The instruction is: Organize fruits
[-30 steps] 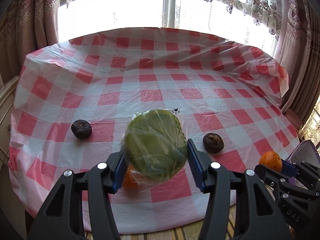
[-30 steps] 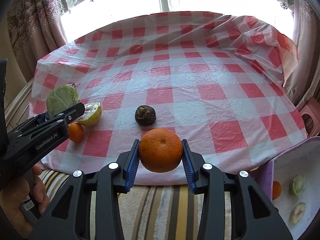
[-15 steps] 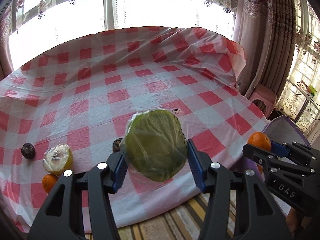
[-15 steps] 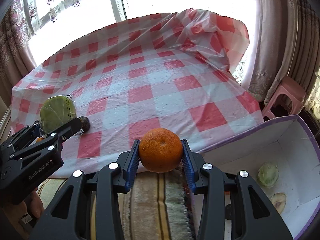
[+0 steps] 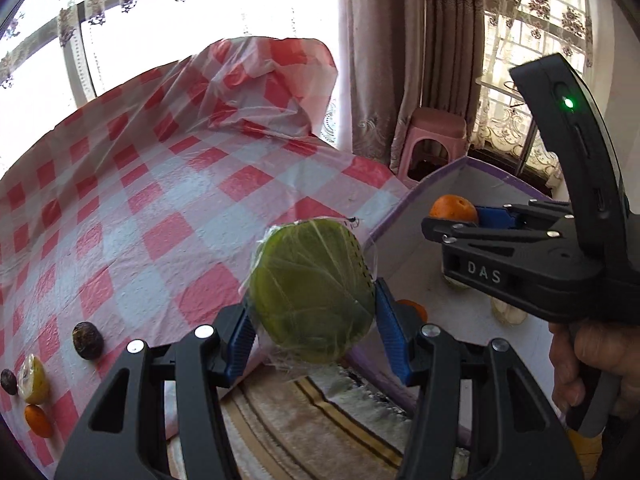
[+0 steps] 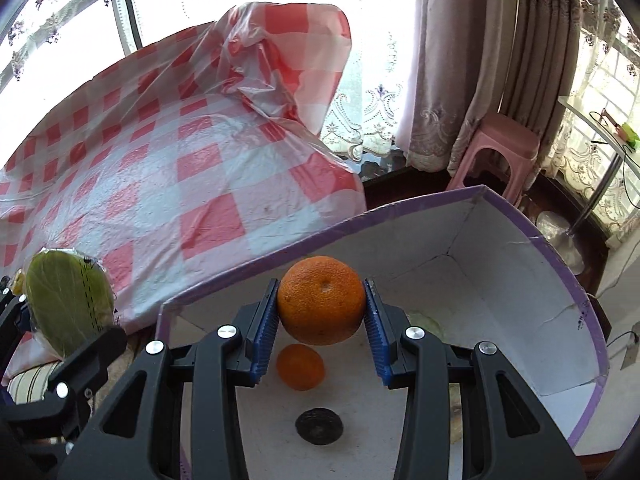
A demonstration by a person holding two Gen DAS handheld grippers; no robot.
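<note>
Your right hand-held gripper pinches an orange between its blue pads, held over the open white box with the purple rim, inside the near wall and above the floor of the box. Your left hand-held gripper pinches a green fruit wrapped in clear film, held over the gap where the worktop edge meets the box's near-left corner; striped rug shows below it.

Box walls stand upright on all visible sides; the top is open. The right half of the box floor looks bare.

Count in the box: one small orange, one dark round fruit, one pale green piece partly hidden behind your right finger.

Count on the worktop, left view, near the front-left edge: two dark round fruits, one yellow wrapped fruit, one small orange fruit.

Worktop wears a red-and-white checked plastic cloth, bunched up high at the far corner. Behind: bright window, lace and heavy curtains, pink stool.
</note>
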